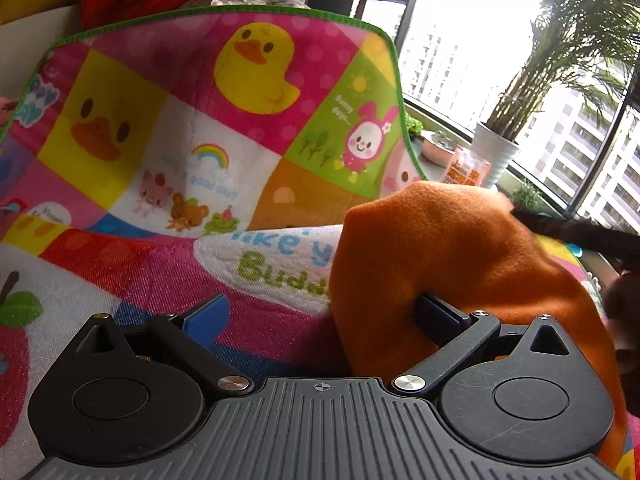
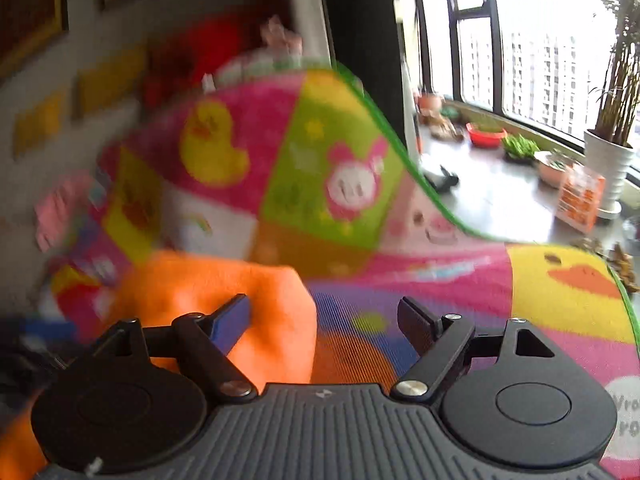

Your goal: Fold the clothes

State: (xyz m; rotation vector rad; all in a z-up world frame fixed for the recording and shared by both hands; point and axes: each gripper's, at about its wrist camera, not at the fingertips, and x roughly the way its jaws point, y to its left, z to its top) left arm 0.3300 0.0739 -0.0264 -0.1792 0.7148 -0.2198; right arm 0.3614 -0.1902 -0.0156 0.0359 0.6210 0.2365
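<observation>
play mat (image 1: pixel 168 152): bright cartoon-print sheet with green piping; it covers the work surface and rises as a backdrop at the far side.
left gripper (image 1: pixel 320 312): jaws spread wide, nothing pinched. Its right finger (image 1: pixel 434 314) is against the cloth or tucked into a crease; I cannot tell which.
orange garment (image 1: pixel 452 264): fleece-like, bunched in a soft mound on the mat, near and right in the left wrist view, near and left in the right wrist view.
handling (judged): light, limp, fuzzy rather than slippery, not fragile; it will sag when lifted. Best held at an edge or corner, one per gripper.
right gripper (image 2: pixel 326 326): jaws wide, empty; its left finger (image 2: pixel 230 322) overlaps the cloth.
white planter (image 2: pixel 608 168): far right on the sill, holds a tall palm.
red bowl (image 2: pixel 486 136): on the sill, greenery inside.
</observation>
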